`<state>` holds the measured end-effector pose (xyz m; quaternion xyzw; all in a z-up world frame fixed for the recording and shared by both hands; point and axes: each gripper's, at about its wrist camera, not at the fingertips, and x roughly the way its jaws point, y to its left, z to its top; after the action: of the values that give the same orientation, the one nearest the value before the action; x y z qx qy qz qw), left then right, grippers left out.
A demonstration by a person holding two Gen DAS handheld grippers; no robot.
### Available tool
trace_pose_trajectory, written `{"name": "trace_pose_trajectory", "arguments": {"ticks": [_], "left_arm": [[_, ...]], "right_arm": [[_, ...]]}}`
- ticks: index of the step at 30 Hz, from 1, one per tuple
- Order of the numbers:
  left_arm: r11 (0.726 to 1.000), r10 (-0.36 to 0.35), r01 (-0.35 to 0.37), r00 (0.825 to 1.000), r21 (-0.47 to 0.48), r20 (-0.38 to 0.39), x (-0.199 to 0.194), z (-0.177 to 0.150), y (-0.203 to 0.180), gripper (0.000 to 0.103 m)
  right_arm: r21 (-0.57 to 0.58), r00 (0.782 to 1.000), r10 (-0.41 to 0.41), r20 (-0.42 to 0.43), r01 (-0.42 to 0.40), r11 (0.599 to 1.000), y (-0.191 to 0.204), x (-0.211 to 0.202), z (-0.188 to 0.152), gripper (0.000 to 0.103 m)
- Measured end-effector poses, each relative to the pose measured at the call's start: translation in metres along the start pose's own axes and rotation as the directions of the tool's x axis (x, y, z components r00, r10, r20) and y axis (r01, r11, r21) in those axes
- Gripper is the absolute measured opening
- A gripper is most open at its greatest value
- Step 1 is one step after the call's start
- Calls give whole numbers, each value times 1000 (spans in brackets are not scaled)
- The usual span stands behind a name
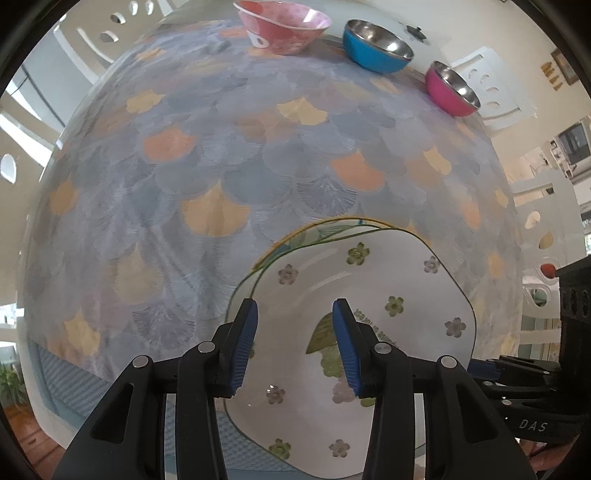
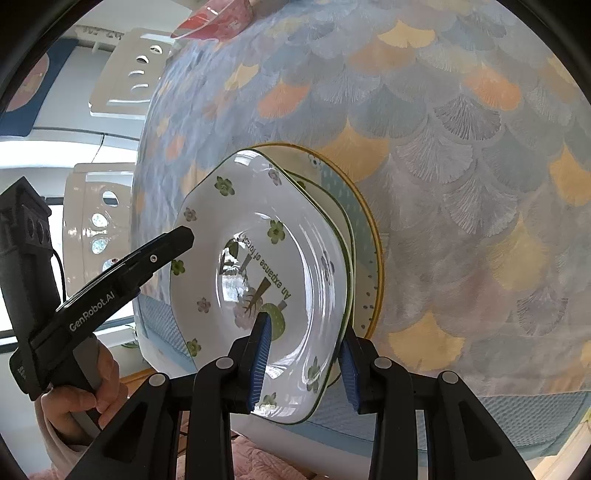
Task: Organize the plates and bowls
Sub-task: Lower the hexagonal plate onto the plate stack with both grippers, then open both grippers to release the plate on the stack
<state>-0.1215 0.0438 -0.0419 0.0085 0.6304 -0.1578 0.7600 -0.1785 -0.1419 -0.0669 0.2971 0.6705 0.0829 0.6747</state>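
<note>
A white hexagonal plate with small flowers (image 1: 354, 280) (image 2: 236, 206) lies on top of a stack of plates near the table's front edge; a yellow-rimmed plate (image 1: 332, 225) (image 2: 369, 229) is lowest. My left gripper (image 1: 295, 314) hovers open over the top plate, holding nothing. My right gripper (image 2: 304, 332) straddles the top plate's near rim, one finger above and one below, with a wide gap. At the far edge stand a pink patterned bowl (image 1: 284, 26), a blue steel bowl (image 1: 376, 46) and a magenta steel bowl (image 1: 452, 90).
The table wears a scale-patterned cloth (image 1: 221, 177). White chairs (image 1: 484, 77) stand around it. The left gripper's body (image 2: 122, 273) and the hand holding it lie left of the plates in the right wrist view.
</note>
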Motion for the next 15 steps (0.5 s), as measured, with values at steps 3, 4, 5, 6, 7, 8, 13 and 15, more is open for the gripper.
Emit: {"name": "trace_pose_trajectory", "arguments": {"ticks": [3, 4, 5, 6, 7, 8, 13, 15], "left_arm": [[999, 31, -31, 1000, -24, -4, -1, 2, 7, 40], [998, 47, -47, 999, -36, -8, -1, 3, 11, 40], [997, 59, -59, 998, -47, -12, -1, 4, 15, 40], [996, 65, -66, 998, -57, -14, -1, 5, 18, 40], [995, 68, -69, 998, -70, -16, -1, 5, 23, 40], [994, 69, -70, 997, -80, -17, -1, 6, 25, 40], [990, 81, -83, 996, -113, -26, 1, 6, 35, 40], [989, 86, -89, 996, -121, -31, 2, 5, 36, 43]], "right_arm": [[-7, 1000, -10, 0, 10, 1000, 1, -4, 1, 35], [-9, 1000, -13, 1, 13, 1000, 2, -3, 3, 35], [-12, 1000, -18, 2, 18, 1000, 2, -4, 4, 35], [-15, 1000, -21, 4, 21, 1000, 1, -5, 5, 35], [-21, 999, -34, 11, 35, 999, 2, -7, 5, 35], [-30, 998, -58, 15, 58, 998, 1, -9, 6, 35], [-49, 999, -36, 16, 36, 998, -1, -14, 12, 35], [-53, 999, -40, 8, 41, 998, -1, -13, 12, 35]]}}
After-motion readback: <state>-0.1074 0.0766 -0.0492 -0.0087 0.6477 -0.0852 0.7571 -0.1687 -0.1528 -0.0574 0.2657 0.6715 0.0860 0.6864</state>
